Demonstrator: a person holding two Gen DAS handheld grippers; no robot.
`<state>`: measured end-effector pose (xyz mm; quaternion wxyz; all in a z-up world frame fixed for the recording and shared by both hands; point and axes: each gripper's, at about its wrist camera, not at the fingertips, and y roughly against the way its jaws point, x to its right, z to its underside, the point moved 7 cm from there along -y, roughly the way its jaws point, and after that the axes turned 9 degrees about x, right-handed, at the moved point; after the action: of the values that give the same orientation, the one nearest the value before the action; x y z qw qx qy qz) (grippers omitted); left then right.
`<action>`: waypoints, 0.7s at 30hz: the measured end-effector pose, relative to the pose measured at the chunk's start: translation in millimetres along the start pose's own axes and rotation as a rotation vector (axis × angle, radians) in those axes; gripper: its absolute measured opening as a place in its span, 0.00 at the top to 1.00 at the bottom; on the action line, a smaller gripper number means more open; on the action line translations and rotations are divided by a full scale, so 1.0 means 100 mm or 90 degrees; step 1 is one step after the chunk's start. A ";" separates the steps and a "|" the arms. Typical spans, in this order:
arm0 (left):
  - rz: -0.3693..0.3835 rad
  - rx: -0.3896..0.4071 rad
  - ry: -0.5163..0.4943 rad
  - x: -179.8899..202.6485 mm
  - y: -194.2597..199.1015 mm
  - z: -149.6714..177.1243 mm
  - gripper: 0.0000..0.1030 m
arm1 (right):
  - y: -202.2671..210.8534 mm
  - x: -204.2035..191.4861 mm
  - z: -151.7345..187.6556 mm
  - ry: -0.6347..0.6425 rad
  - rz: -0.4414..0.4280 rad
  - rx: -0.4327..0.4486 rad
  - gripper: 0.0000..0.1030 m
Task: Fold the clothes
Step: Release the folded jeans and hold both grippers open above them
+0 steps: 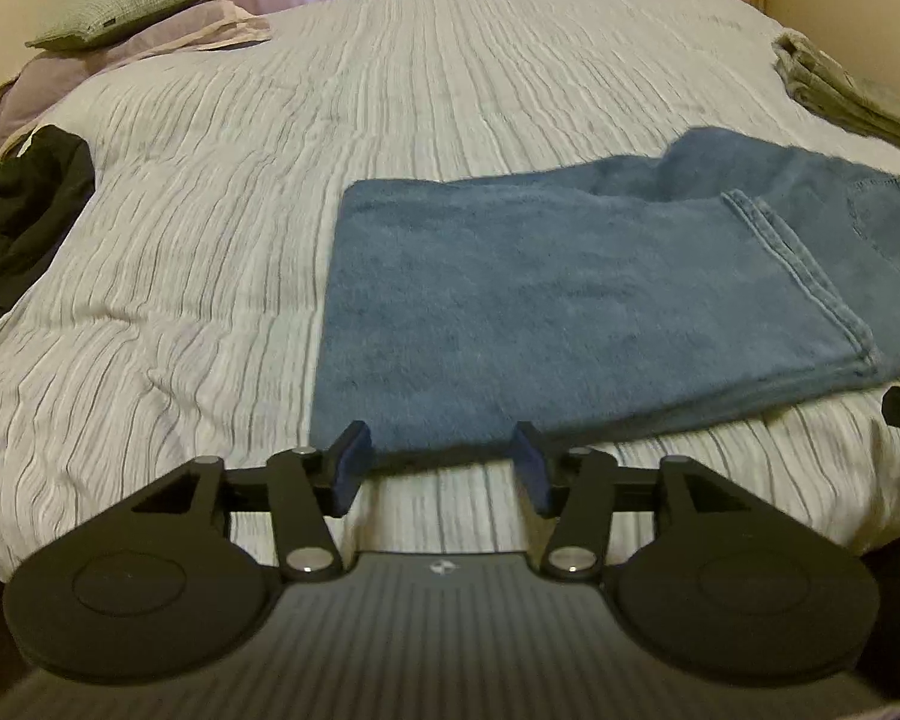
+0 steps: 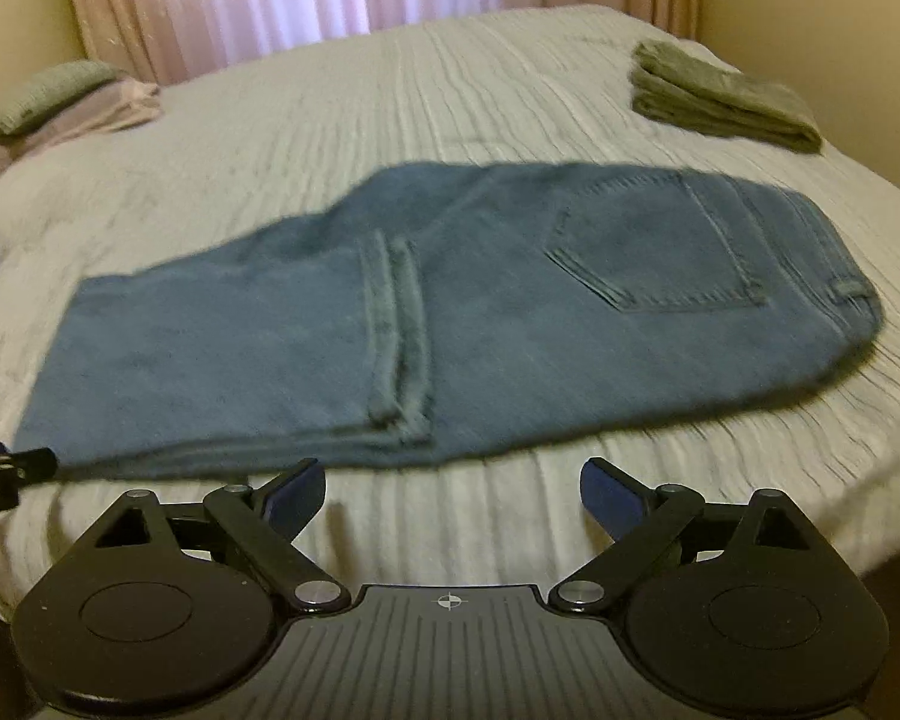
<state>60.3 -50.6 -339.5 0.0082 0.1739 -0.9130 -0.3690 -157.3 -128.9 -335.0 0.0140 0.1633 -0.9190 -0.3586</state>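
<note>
Both grippers low at the near edge of the jeans (image 2: 450, 312).

Left gripper (image 1: 441, 468) is partly open, maybe touching the denim; right gripper (image 2: 450, 501) is wide open, holding nothing.

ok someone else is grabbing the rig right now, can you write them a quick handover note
Left gripper: open, empty, at the near edge of the jeans, by the folded end.
Right gripper: open, empty, just short of the jeans' near edge, mid-length.
Jeans lie flat on the bed, legs folded back once so the hems sit short of the back pocket.
An olive garment sits folded at the far right; a dark garment lies unfolded at the left.
Left: probably fold the jeans once more, then do the dark garment.
</note>
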 end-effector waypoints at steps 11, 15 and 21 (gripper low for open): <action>0.036 0.031 -0.050 0.39 0.37 0.15 0.49 | 0.43 0.30 0.16 -0.016 0.041 0.023 0.08; 0.043 0.050 -0.059 0.46 0.49 0.13 0.49 | 0.58 0.38 0.17 -0.021 0.048 0.040 0.08; 0.060 0.071 -0.073 0.60 0.63 0.13 0.47 | 0.76 0.52 0.17 -0.038 0.062 0.061 0.08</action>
<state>-17.4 -19.3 -313.3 -0.0363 0.1096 -0.9382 -0.3261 -231.1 -81.9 -302.1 -0.0036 0.1083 -0.9421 -0.3174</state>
